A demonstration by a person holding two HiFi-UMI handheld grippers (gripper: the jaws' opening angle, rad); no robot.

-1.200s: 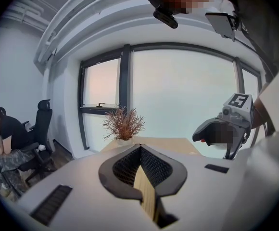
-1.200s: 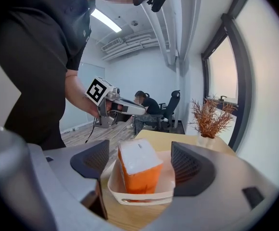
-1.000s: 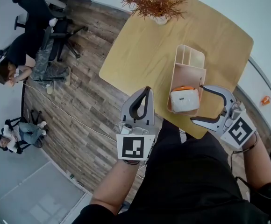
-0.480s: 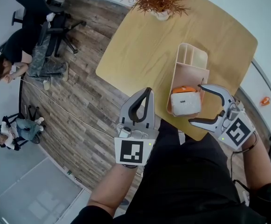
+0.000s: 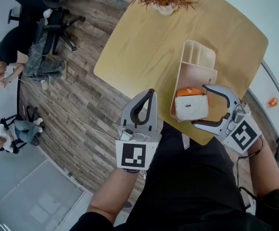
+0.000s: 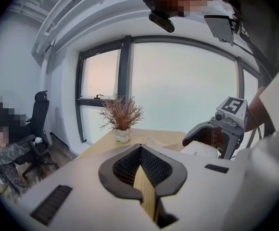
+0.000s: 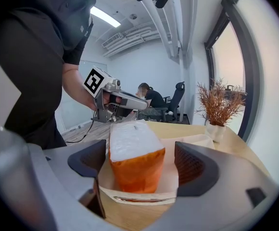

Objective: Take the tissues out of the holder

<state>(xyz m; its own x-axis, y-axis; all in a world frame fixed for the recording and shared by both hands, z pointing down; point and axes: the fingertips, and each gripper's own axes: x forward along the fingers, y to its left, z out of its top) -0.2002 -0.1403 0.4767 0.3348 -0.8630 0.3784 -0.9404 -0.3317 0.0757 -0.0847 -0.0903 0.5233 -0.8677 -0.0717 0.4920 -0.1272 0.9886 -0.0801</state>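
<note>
Fingers of the right gripper spread wide around the tissue pack in its holder. Left gripper fingers clenched, empty.

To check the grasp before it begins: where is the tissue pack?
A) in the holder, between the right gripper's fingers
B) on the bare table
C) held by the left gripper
A: the tissue pack stands in the holder; the right gripper has fingers apart beside it.

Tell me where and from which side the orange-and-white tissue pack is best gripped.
Grip the orange-and-white tissue pack by its two flat long sides where it stands above the rim of the beige holder. Come from the near end, where the open right claw straddles it.
</note>
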